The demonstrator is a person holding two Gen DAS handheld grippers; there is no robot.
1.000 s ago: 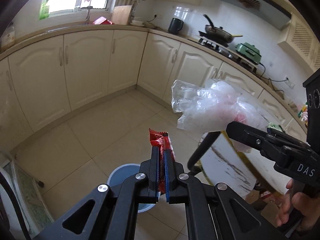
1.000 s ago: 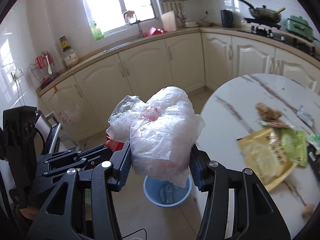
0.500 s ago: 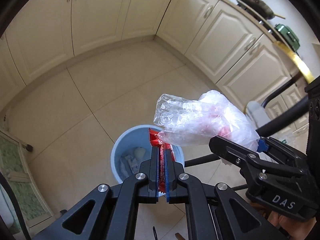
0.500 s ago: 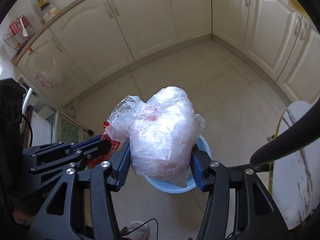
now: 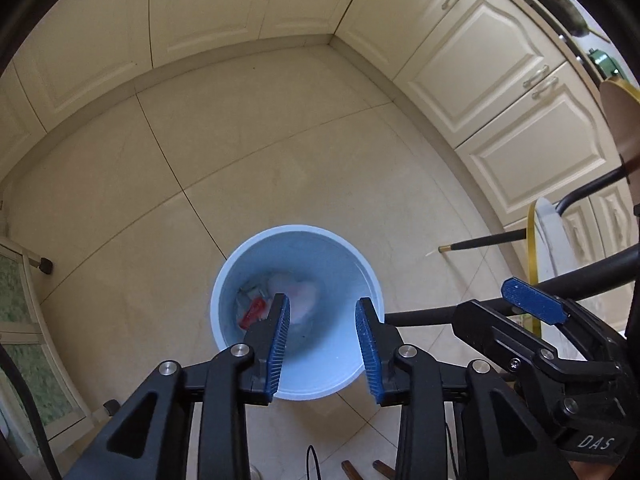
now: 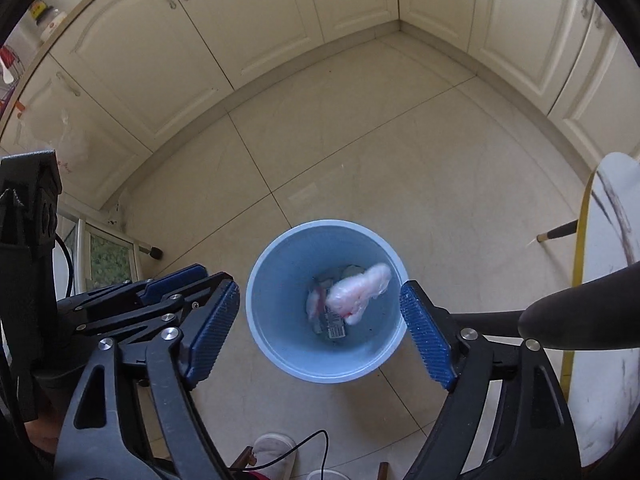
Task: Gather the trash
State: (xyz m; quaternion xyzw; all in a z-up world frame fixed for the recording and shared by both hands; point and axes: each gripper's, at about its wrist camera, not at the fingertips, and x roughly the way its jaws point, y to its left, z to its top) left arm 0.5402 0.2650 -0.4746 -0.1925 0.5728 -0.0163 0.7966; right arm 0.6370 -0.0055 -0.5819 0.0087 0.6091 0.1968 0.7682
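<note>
Both grippers, left gripper (image 5: 322,336) & right gripper (image 6: 320,332), jaws just opened, nothing between. Plastic bag (image 6: 360,290) & red wrapper (image 5: 253,312) lie in blue bin (image 6: 276,354). Bag is light, soft, crumply; pinch bunched middle if regrabbing.

The waste bin (image 6: 326,302) stands on the tiled floor (image 6: 360,152), out from the corner where two runs of cabinets (image 6: 248,16) meet. In it lie the crumpled plastic bag (image 6: 360,290) and, to the left of the bag, the snack wrapper (image 5: 253,312), on other scraps at the bottom. The left gripper (image 5: 322,346) and the right gripper (image 6: 320,330) hang side by side above the bin, nothing between their jaws. The desk (image 6: 612,280) edge is at the right, a chair leg (image 6: 556,234) beside it.
</note>
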